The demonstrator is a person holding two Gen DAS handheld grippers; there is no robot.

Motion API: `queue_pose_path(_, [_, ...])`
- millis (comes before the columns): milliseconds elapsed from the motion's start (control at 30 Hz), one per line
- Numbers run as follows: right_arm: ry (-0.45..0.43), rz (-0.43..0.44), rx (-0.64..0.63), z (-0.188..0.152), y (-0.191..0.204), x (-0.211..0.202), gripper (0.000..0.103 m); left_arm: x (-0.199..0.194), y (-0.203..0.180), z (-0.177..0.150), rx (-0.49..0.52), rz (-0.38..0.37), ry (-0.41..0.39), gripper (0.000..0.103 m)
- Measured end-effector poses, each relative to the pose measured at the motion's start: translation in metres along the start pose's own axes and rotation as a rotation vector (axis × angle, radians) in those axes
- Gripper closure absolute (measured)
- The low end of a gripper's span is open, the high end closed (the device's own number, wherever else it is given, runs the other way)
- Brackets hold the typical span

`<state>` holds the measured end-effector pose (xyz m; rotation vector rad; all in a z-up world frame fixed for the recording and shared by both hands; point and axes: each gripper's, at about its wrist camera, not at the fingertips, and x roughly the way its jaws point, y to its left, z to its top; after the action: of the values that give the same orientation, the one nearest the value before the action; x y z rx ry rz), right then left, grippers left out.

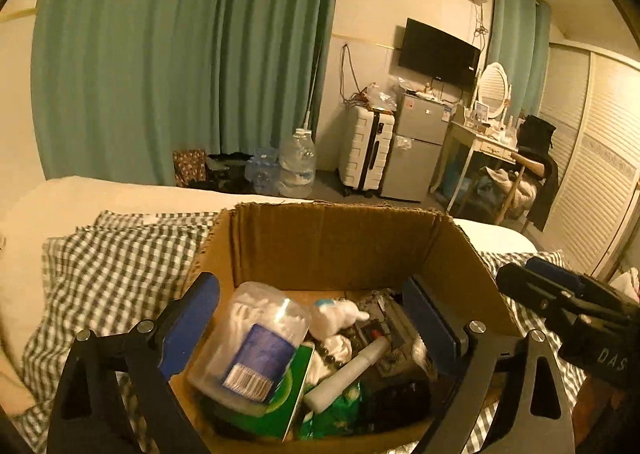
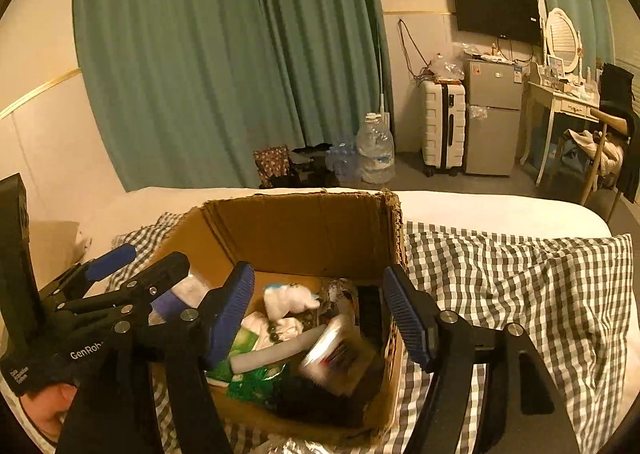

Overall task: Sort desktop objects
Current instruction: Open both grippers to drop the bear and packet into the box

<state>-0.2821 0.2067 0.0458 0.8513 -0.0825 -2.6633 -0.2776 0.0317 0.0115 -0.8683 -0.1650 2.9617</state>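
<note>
An open cardboard box (image 1: 336, 246) (image 2: 304, 234) stands on a checked cloth on the bed and holds several small items. In the left wrist view a clear jar of cotton swabs (image 1: 256, 342) lies tilted in it on a green packet (image 1: 280, 406), beside a white tube (image 1: 348, 370) and a white plush toy (image 1: 336, 314). My left gripper (image 1: 312, 318) (image 2: 140, 266) hangs open over the box, its pads well clear of the jar. My right gripper (image 2: 320, 314) (image 1: 540, 282) is open above the box's right half. Beneath it lies a blurred small container (image 2: 332, 350).
The checked cloth (image 2: 500, 274) spreads over the white bed (image 2: 480, 209) on both sides of the box. Beyond the bed are green curtains (image 1: 180, 53), water bottles (image 1: 296, 161), a white suitcase (image 1: 366, 153), a small fridge (image 1: 416, 145) and a dressing table (image 1: 480, 141).
</note>
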Motion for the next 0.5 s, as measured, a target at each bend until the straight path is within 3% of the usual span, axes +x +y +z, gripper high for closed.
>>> queue_pose_path(167, [-0.002, -0.023, -0.022, -0.004, 0.005, -0.035, 0.036, -0.04, 0.004, -0.004, 0.029, 0.04, -0.03, 0.0])
queue_pose_path(500, [-0.002, -0.044, -0.046, -0.028, 0.03, -0.112, 0.031, -0.115, -0.002, -0.014, -0.003, -0.004, -0.023, 0.0])
